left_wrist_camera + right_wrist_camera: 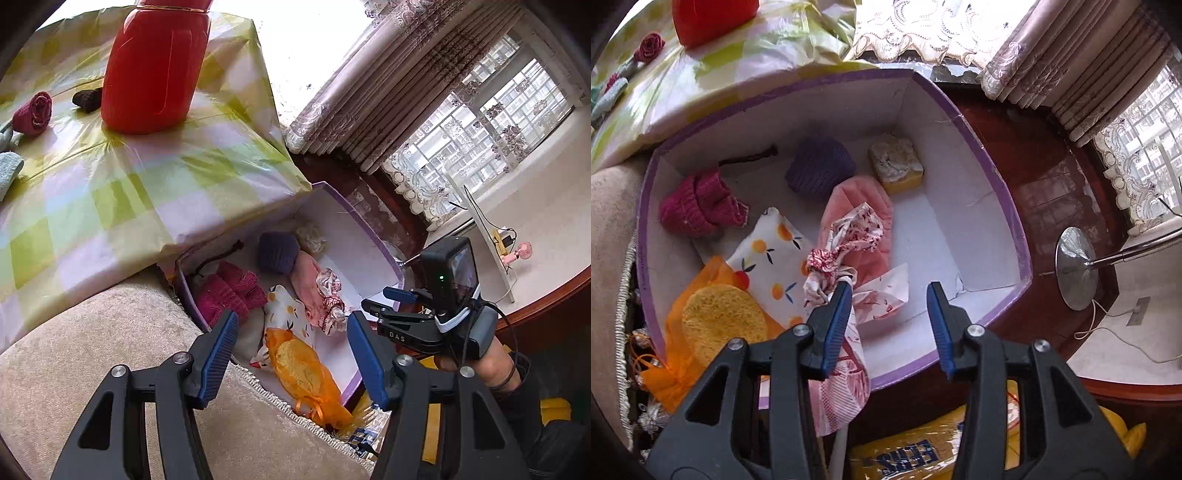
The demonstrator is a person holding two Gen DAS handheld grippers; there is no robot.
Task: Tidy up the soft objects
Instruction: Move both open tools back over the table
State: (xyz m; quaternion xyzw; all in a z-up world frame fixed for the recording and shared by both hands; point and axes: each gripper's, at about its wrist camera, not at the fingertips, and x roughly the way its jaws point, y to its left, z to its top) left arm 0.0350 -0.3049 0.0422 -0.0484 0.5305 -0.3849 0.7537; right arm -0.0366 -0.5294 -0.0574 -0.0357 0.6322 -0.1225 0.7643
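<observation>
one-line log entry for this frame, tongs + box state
left tongs: open, above box | right tongs: open, printed scarf draped beside one finger | table: red rolled cloth left

Patterned curtains [424, 85] beside bright window [517, 103]; glossy wood floor [1041, 177].

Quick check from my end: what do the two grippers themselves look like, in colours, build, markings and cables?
Both the left gripper and the right gripper have black angular frames with silver pivot bolts and ribbed blue pads on the jaws. The right gripper's body, seen from the left wrist, reads "DAS", carries a small camera and trails black cables.
</observation>
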